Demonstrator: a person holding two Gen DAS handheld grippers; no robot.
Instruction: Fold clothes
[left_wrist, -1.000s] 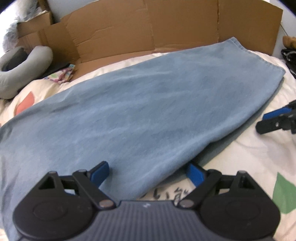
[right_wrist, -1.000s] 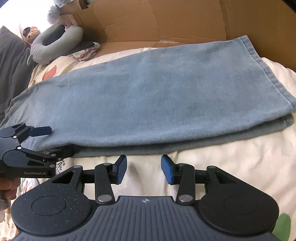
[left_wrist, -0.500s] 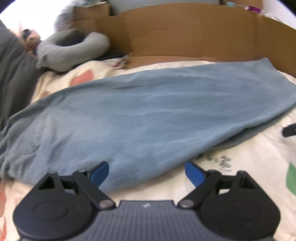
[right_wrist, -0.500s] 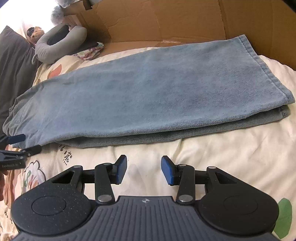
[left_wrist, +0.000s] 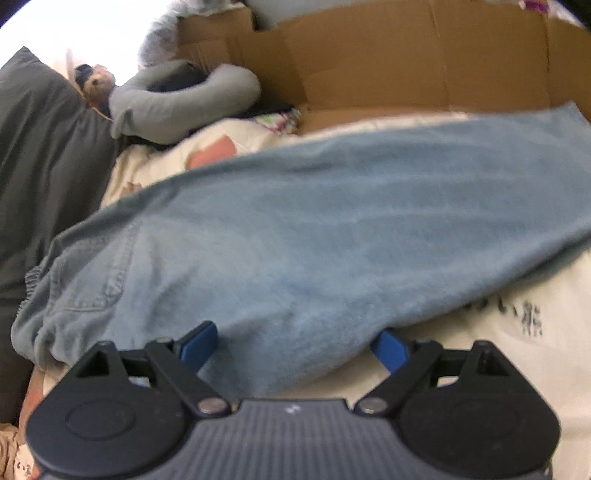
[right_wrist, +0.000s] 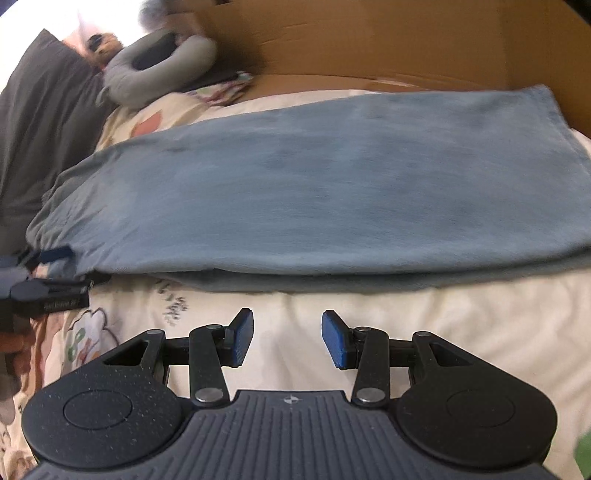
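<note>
On a bed backed by cardboard, blue jeans are lying folded lengthwise while the left tongs are straddling their near edge, spread, and the right tongs are hovering spread over bare sheet; pinching only the top layer could undo the fold.

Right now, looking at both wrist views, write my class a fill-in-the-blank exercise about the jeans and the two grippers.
1. The blue jeans lie folded lengthwise on a patterned ____.
2. Both grippers' jaws stand ____.
3. The right gripper hovers over bare bedding, touching ____ of the jeans.
4. The left gripper sits at the jeans' near edge, toward the ____ end with the pocket stitching.

Missing words: bedsheet; open; none; waist
</note>
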